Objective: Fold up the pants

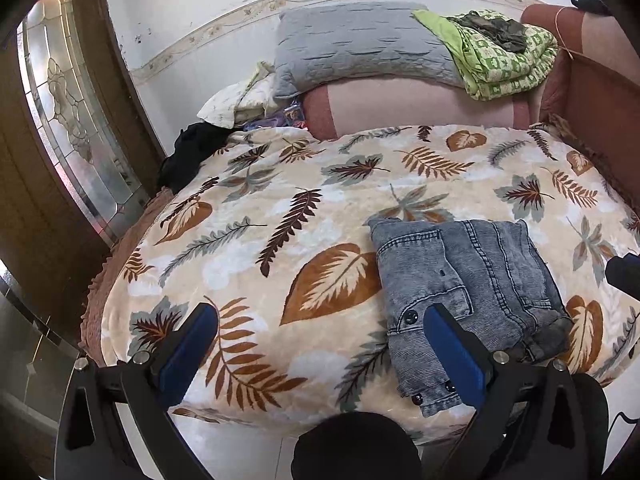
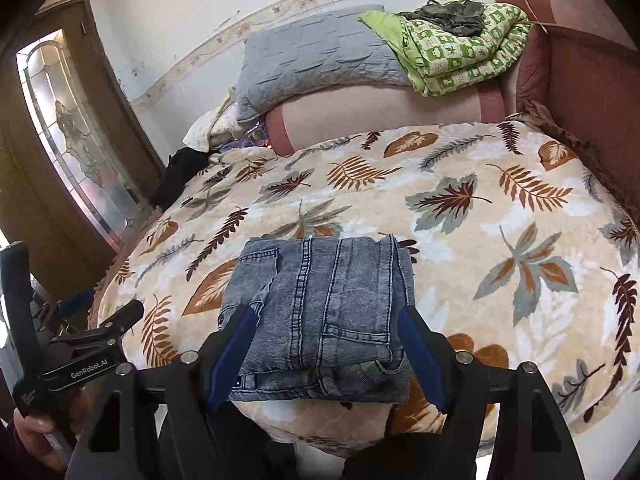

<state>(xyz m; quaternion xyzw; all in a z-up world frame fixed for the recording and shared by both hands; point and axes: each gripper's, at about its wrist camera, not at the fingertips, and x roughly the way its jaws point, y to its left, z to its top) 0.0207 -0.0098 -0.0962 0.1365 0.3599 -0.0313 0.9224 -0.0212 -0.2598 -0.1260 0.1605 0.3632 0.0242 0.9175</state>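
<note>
Your right gripper's fingers cover both near corners of the jeans. In the left wrist view only its tip shows, right of the jeans. Beyond them, the sofa is cropped.

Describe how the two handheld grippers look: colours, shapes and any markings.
Both are black angular frames with silver bolt heads and flat blue pads lining the two long fingers: left gripper, right gripper. Seen from the right wrist view, the left gripper's body carries white "GenRobot.AI" lettering. A thin black cable shows at the left wrist view's lower right edge.
</note>
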